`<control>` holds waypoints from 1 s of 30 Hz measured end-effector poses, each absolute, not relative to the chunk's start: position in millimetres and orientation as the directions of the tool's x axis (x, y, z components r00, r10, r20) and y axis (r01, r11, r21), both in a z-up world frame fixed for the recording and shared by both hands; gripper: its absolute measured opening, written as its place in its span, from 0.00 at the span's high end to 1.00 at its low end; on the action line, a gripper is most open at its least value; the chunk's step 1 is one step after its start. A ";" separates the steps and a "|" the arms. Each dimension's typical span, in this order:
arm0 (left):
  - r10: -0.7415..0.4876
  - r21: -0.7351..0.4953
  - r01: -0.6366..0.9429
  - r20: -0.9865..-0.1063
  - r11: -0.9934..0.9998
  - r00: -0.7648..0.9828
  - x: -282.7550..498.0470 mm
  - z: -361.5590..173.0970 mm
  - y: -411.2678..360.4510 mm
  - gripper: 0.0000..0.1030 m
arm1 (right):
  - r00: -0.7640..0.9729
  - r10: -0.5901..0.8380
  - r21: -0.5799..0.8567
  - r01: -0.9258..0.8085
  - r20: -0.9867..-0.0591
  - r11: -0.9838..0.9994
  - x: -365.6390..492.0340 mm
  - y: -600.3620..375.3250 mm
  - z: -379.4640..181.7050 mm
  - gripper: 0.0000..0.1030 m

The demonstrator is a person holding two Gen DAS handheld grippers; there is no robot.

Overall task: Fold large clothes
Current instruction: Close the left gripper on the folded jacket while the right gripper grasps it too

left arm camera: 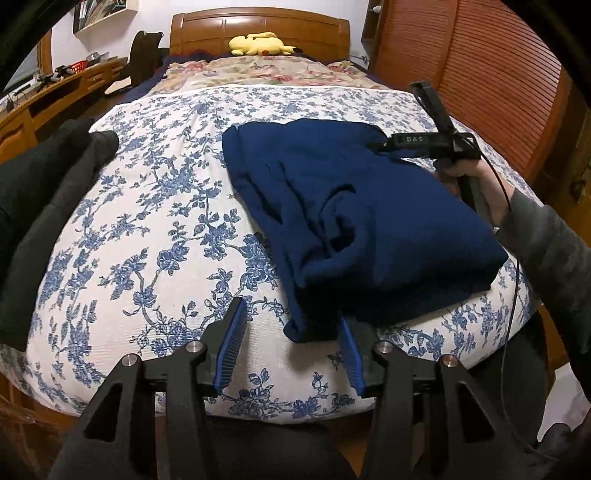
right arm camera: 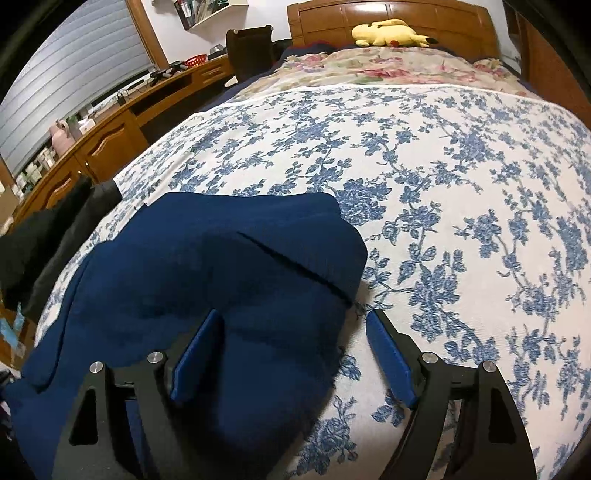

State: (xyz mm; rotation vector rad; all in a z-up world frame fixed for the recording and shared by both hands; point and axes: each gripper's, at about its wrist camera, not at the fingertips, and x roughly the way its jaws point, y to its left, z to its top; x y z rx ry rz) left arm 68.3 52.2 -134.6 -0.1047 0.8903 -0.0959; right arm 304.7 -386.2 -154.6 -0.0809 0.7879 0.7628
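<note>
The navy garment lies folded right of centre on the bed; soft and thick, it looks best pinched at an edge. Left tool and right tool are both released.

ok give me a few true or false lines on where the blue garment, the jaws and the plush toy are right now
1. The navy blue garment lies bunched and folded on the floral bedspread. True.
2. The left gripper is clamped on the garment. False: its jaws stand apart, with only a corner of the cloth hanging near the right-hand one.
3. The right gripper has open jaws, one over the garment and one over the bedspread. True.
4. The yellow plush toy sits on top of the garment. False: it lies by the wooden headboard, far from it.
5. Dark clothing lies at the bed's left edge. True.
</note>
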 end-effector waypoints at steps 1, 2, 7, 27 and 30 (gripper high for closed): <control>-0.133 -0.139 0.040 -0.766 0.990 0.628 68.1 -134.9 52.7 0.52 | 0.443 0.600 0.224 -0.648 -0.666 0.728 306.1 -386.5 -155.4 0.22; -0.145 -0.153 0.043 -0.760 0.987 0.634 67.4 -135.3 53.9 0.52 | 0.430 0.612 0.245 -0.649 -0.664 0.721 308.2 -386.5 -156.5 0.26; -0.203 -0.207 0.068 -0.750 0.976 0.630 66.0 -141.0 53.0 0.52 | 0.336 0.698 0.377 -0.653 -0.632 0.656 312.9 -391.2 -160.9 0.61; -0.236 -0.232 0.123 -0.562 0.965 0.793 51.3 -76.3 108.5 0.92 | 0.518 0.708 0.245 -0.696 -0.479 0.675 234.0 -374.0 -65.0 0.92; -0.195 -0.198 0.103 -0.528 0.975 0.827 48.6 -50.0 136.4 0.92 | 0.528 0.710 0.214 -0.711 -0.465 0.669 219.9 -353.5 -44.7 0.92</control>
